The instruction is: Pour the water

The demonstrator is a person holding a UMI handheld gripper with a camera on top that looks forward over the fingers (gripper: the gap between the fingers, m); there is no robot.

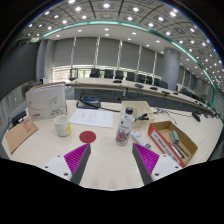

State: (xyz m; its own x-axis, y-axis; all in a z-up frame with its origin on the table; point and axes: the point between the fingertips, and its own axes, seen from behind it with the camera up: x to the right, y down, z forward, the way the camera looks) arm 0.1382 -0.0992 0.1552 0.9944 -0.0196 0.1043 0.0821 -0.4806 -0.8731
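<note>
Bottle (pixel 125 125) sits mid-frame, cup (pixel 62 124) left of it; my fingers (pixel 111 160) are wide and empty, so a sloppy off-center grab could tip it.

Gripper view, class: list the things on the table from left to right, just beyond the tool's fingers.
Cardboard box → white cup → red coaster → clear water bottle → red-and-white carton. The tool is open, holding nothing.

The gripper (pixel 111 160) shows two pale, whitish fingers (pixel 68 165), angular in shape, each bearing a magenta pad (pixel 76 156) with fine ribbing (diagonal ridges) on its inner face. A dark edge lines each pad.
</note>
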